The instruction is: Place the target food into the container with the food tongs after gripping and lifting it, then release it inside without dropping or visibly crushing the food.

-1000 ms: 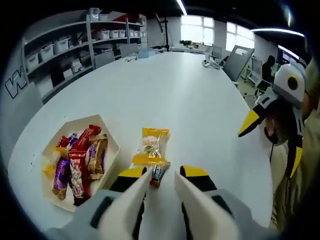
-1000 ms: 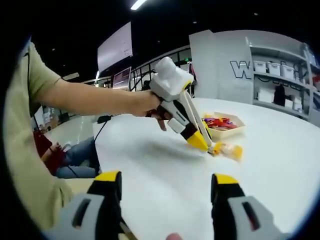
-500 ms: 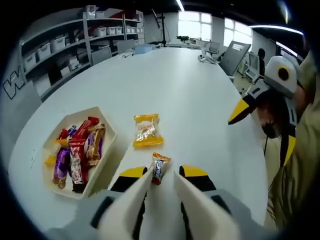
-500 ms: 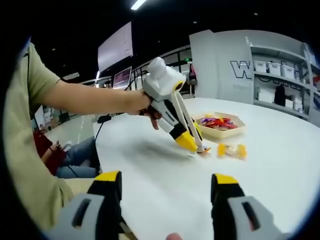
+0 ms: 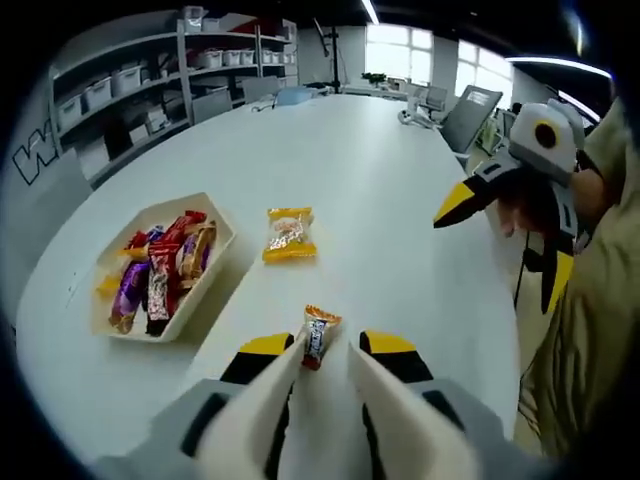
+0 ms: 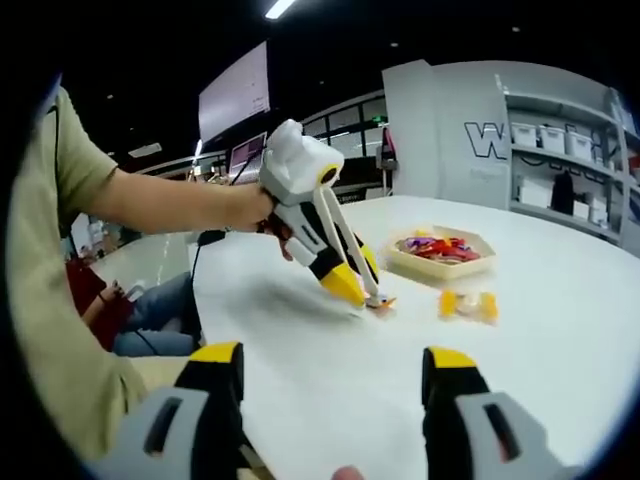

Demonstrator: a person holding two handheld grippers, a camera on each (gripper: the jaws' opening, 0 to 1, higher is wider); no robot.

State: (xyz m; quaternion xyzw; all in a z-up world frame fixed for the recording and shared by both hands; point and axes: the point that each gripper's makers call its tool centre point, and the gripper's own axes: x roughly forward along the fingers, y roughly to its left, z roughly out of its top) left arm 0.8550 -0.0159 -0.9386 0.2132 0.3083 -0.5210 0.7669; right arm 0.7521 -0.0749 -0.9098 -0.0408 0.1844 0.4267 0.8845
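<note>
A long white table (image 5: 330,170) is seen running toward bright windows (image 5: 415,50). Grey shelving (image 5: 130,90) stacked with white bins is set along the wall, and lit strip lights (image 6: 280,8) are mounted on the dark ceiling.

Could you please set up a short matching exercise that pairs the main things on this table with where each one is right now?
Things:
1. small candy bar
2. yellow snack packet
3. hexagonal tray
4. right gripper

Places or states:
A. lying alone on the table beside the tray
B. open, holding nothing
C. pinched between the left gripper's tongs
D. holding a pile of wrapped candies

Pairs: 1-C, 2-A, 3-D, 4-B
</note>
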